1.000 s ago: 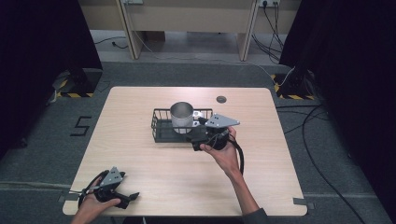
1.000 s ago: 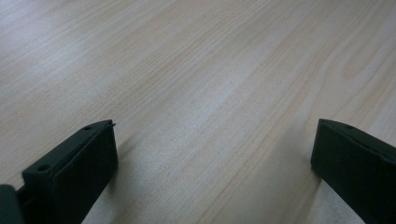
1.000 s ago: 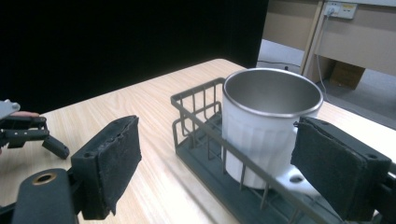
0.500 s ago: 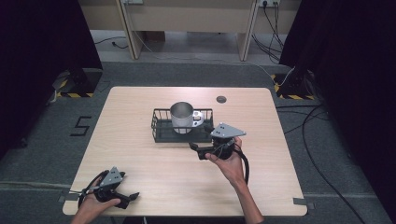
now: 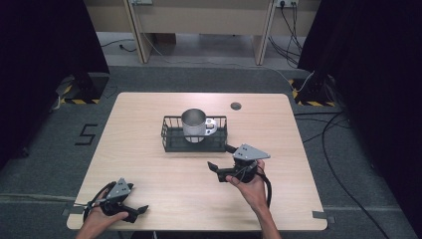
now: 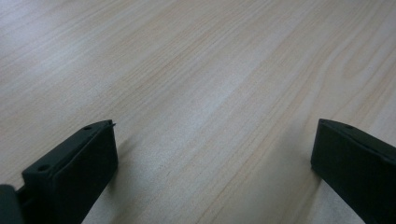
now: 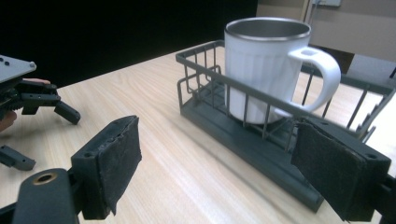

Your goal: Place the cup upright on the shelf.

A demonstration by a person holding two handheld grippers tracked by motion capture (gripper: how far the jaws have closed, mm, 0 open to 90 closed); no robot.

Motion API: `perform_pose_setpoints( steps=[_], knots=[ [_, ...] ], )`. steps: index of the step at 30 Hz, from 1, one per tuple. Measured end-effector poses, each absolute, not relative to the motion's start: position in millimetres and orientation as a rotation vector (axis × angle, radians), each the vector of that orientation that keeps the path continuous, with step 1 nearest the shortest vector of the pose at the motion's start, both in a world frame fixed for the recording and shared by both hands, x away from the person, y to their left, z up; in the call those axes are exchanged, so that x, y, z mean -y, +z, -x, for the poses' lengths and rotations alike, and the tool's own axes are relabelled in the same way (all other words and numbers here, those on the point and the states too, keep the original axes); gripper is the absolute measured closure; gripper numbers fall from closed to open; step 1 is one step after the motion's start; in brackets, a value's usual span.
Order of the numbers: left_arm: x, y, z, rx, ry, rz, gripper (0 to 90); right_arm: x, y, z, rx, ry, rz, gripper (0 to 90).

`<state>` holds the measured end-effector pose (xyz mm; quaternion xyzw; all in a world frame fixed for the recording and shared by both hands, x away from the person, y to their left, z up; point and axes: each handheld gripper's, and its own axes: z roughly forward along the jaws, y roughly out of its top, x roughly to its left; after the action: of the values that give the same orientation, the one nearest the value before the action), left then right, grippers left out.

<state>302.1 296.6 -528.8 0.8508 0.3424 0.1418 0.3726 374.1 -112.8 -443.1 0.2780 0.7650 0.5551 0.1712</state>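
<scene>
Glossy white mug [image 7: 261, 70] with brushed metal rim, matt grey wire basket [image 7: 252, 135], pale smooth wood-grain table [image 6: 196, 84], rough black jaw pads [image 7: 122, 154]

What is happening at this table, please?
A person holds a two-jaw gripper in each hand at a wooden table. A white mug stands upright in a dark wire basket near the table's middle. The right gripper is in front of the basket, jaws open and empty, facing it. The left gripper is at the near left corner, jaws open, nothing between them.
</scene>
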Motion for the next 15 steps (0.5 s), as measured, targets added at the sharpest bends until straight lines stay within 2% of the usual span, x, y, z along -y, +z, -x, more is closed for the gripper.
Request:
perform_pose_setpoints(
  steps=[15],
  knots=[
    [-296.6,-528.8,-302.0,-0.876,0.363,-2.181,0.0,127.0,-464.1,-361.9,-2.209,1.523,-0.842,15.5]
  ],
)
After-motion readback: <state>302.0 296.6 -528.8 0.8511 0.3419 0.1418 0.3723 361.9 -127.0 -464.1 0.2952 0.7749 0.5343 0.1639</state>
